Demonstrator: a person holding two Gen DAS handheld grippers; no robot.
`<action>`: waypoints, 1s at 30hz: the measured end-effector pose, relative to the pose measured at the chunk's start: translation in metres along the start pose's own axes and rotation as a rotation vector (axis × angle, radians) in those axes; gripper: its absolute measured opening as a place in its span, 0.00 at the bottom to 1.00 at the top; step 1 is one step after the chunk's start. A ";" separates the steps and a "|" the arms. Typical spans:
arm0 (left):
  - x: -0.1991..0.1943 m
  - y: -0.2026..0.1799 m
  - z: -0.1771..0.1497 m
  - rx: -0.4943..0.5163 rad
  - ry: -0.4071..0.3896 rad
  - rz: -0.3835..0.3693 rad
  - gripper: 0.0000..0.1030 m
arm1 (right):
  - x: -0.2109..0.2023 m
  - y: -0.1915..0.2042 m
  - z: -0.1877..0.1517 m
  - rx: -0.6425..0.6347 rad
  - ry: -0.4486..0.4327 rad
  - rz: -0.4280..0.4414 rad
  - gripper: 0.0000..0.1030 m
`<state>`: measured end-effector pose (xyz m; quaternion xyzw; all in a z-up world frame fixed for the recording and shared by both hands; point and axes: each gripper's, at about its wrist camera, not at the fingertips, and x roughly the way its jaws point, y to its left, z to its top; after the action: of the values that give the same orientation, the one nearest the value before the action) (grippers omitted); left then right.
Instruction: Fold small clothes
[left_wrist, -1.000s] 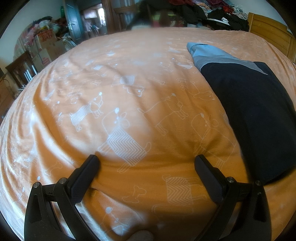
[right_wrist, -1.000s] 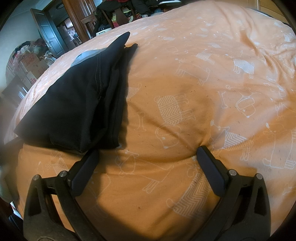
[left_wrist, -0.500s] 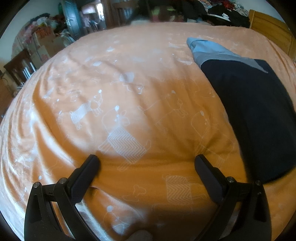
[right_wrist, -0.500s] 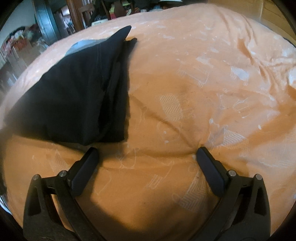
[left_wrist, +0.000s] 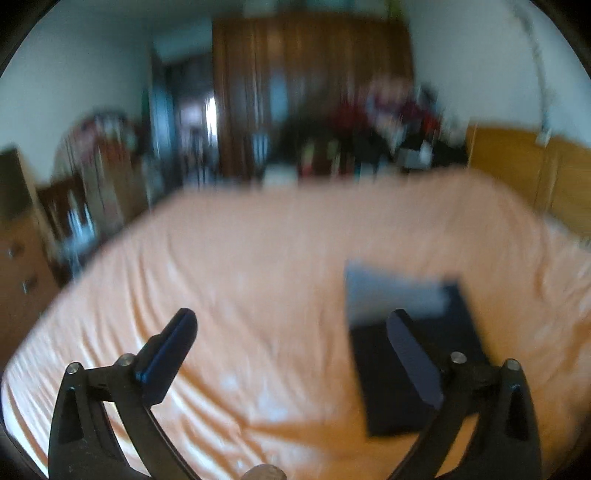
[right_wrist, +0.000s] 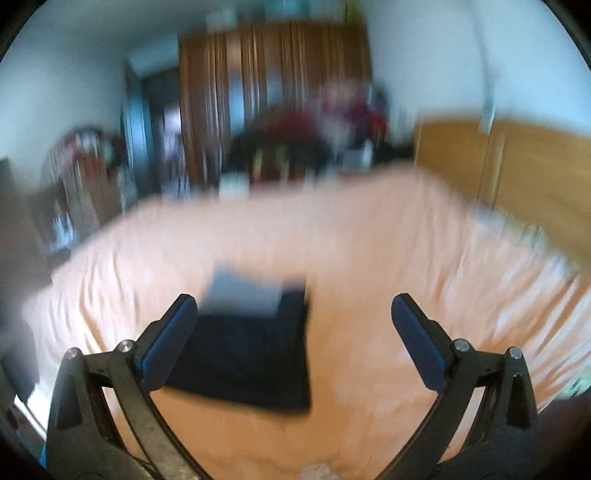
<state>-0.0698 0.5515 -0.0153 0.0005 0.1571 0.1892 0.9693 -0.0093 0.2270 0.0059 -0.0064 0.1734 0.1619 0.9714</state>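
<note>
A folded dark navy garment (left_wrist: 413, 369) with a pale blue-grey band at its far end lies flat on the orange bed cover (left_wrist: 258, 277). In the left wrist view it sits to the right, partly behind my right finger. My left gripper (left_wrist: 291, 325) hangs open above the bed, holding nothing. In the right wrist view the same garment (right_wrist: 247, 350) lies left of centre, and my right gripper (right_wrist: 291, 310) is open above it, empty. Both views are motion-blurred.
A wooden headboard (left_wrist: 528, 173) runs along the bed's right side. A pile of clothes (left_wrist: 369, 140) lies past the far edge, in front of a brown wardrobe (left_wrist: 310, 85). Boxes and furniture (left_wrist: 92, 184) crowd the left, near a doorway.
Both grippers have risen from the bed surface and tilted up, so the whole bed and room now show. The folded garment lies where it was.
</note>
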 end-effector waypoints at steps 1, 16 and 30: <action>-0.020 -0.004 0.012 -0.004 -0.060 -0.021 1.00 | -0.022 0.005 0.012 -0.005 -0.069 -0.045 1.00; -0.043 -0.069 -0.001 0.030 0.184 -0.024 1.00 | -0.014 0.025 -0.022 -0.053 0.185 -0.083 1.00; -0.035 -0.062 0.005 0.025 0.184 -0.011 1.00 | -0.011 0.042 -0.016 -0.076 0.194 -0.050 0.99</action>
<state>-0.0760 0.4811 -0.0040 -0.0056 0.2479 0.1809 0.9517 -0.0381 0.2626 -0.0031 -0.0634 0.2600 0.1425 0.9529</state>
